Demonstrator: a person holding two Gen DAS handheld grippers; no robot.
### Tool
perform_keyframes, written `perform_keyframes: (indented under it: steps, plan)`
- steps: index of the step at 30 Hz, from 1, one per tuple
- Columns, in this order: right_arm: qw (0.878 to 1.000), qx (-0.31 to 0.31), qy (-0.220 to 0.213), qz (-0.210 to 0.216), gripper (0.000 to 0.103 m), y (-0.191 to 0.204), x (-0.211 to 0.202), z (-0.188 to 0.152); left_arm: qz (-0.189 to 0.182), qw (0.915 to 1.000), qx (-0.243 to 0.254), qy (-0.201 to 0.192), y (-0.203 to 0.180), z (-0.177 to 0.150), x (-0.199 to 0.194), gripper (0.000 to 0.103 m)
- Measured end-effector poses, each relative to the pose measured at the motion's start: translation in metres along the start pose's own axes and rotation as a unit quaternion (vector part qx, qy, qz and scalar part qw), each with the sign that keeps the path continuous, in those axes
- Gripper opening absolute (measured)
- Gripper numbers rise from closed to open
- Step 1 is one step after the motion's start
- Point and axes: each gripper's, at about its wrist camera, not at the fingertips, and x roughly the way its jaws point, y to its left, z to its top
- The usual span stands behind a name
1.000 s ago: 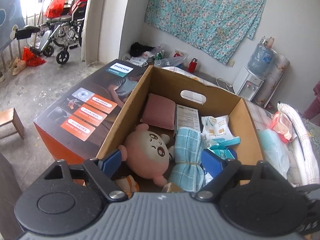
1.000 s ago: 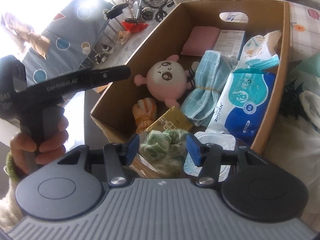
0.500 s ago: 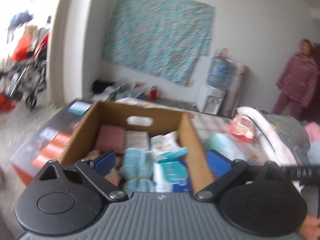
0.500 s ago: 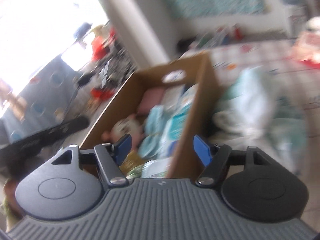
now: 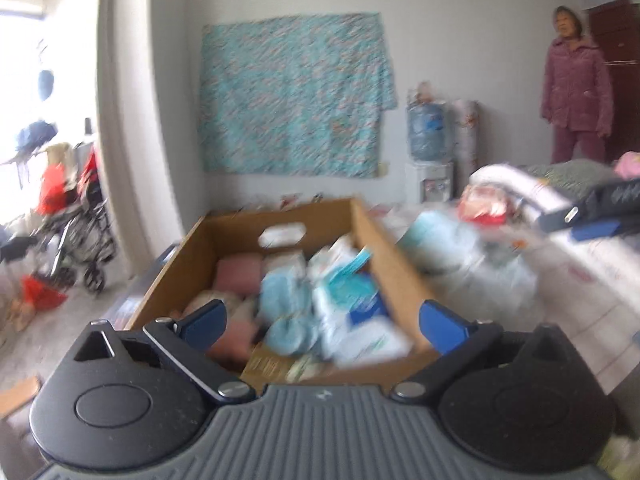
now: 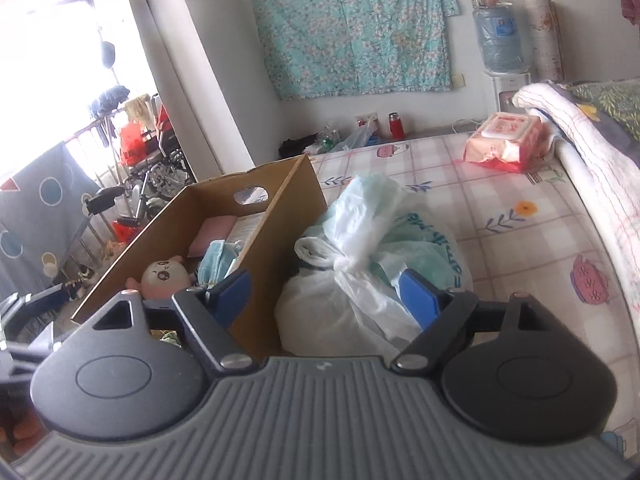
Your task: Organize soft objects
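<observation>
Far left in your right-wrist view: a sunlit balcony w/ a wheelchair (image 6: 160,160) and hung laundry. Next, the cardboard box (image 6: 280,236), plain brown corrugated, rectangular, w/ an oval handle cutout in its end wall. Inside it, soft stuff packed close: a round pink plush toy (image 6: 164,276) w/ a drawn face, a flat pink cloth pad (image 6: 212,232), a pale blue checked towel (image 6: 216,260) rolled up; the left-wrist view also shows glossy white-and-blue wipe packs (image 5: 352,312) on the box's right side, blurred. Your left claw (image 5: 322,326) hangs over the box's near end, blue pads spread wide, nothing between them but air. Just right of the box, touching its outer wall, sits a crinkly white and mint plastic bag (image 6: 372,256), knotted at top, lumpy and soft. Your right claw (image 6: 326,298) sits low in front of that bag, its jaws opening, the box's corner and the bag's near side seen between the pads, no pad pressing on either. It all rests on a bed (image 6: 520,216) w/ a pink-checked cartoon-print sheet. Further right: a pink wipes pack (image 6: 506,140), soft-sided w/ a hard flip lid, then a folded quilted blanket (image 6: 576,136).
</observation>
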Motion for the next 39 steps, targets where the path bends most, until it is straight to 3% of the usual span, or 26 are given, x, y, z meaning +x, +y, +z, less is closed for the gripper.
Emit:
perform_keyframes:
  steps: [3, 6, 9, 12, 19, 22, 26, 32, 39]
  plan:
    - [1.000, 0.010, 0.000, 0.005, 0.083, -0.005, -0.001, -0.007, 0.020, 0.9980, -0.046, 0.040, 0.019, -0.026, 0.008, 0.103]
    - [1.000, 0.018, 0.006, 0.012, 0.083, -0.005, 0.002, -0.013, 0.042, 0.9882, -0.129, 0.071, 0.041, -0.049, 0.016, 0.103]
    - [1.000, 0.017, 0.013, 0.019, 0.083, -0.002, 0.006, -0.017, 0.055, 0.9744, -0.207, 0.069, 0.058, -0.067, 0.010, 0.103]
    - [0.999, 0.015, 0.016, 0.023, 0.083, 0.002, 0.008, -0.019, 0.050, 0.9688, -0.230, 0.077, 0.057, -0.073, 0.003, 0.103]
    - [0.999, -0.012, 0.021, 0.028, 0.083, 0.014, 0.013, -0.030, -0.014, 0.9826, -0.175, 0.063, 0.008, -0.038, -0.003, 0.103]
    - [0.999, -0.028, 0.025, 0.029, 0.083, 0.020, 0.015, -0.039, -0.024, 0.9882, -0.133, 0.072, -0.014, -0.018, 0.004, 0.103]
    - [0.998, -0.060, 0.019, 0.013, 0.083, 0.023, 0.012, -0.053, -0.020, 0.9895, -0.112, 0.089, -0.031, -0.006, 0.011, 0.103]
    - [0.998, -0.048, 0.022, -0.019, 0.083, 0.014, 0.001, -0.049, -0.004, 0.9877, -0.103, 0.118, -0.040, 0.001, 0.019, 0.103]
    - [0.993, -0.110, 0.033, 0.004, 0.090, 0.037, -0.018, -0.030, 0.030, 0.9838, -0.092, 0.151, -0.040, 0.006, 0.026, 0.103]
